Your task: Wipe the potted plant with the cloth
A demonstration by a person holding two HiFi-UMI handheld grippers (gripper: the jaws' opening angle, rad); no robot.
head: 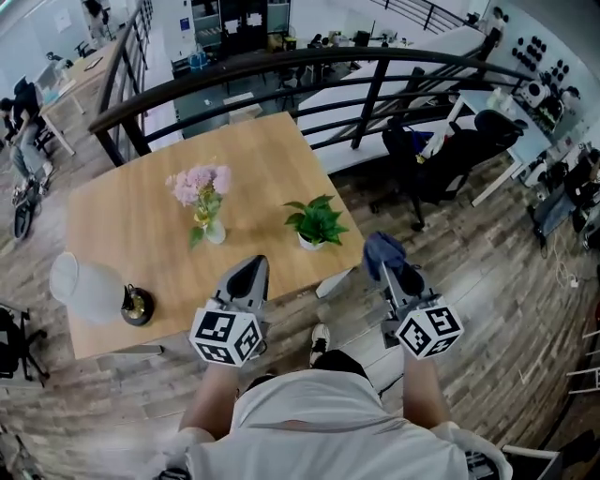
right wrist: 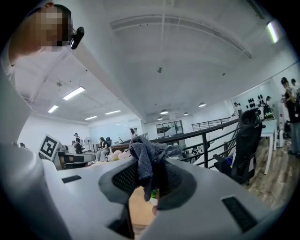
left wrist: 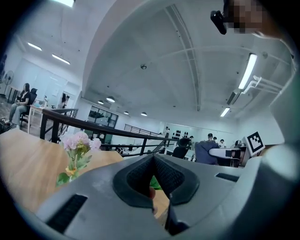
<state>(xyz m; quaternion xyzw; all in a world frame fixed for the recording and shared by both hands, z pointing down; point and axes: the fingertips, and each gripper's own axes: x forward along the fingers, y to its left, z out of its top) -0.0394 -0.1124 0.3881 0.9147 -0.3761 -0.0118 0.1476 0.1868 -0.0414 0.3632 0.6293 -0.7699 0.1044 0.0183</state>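
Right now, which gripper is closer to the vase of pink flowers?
Left. The left gripper hovers just in front of the vase of pink flowers; the right gripper, holding the cloth, is farther right, past the potted plant.

A small potted plant (head: pixel 316 223), broad green leaves above a white pot, stands upright near the wooden bench's (head: pixel 131 225) right front corner. A crumpled blue-grey cloth (head: pixel 382 249) hangs pinched in the right hand-held gripper (right wrist: pixel 147 180), apart from the plant.

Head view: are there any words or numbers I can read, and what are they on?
No readable words or numbers.
Left gripper's cube and right gripper's cube: black-and-white square patterns only, no letters.
White sheets at the far shelves: too small to read.
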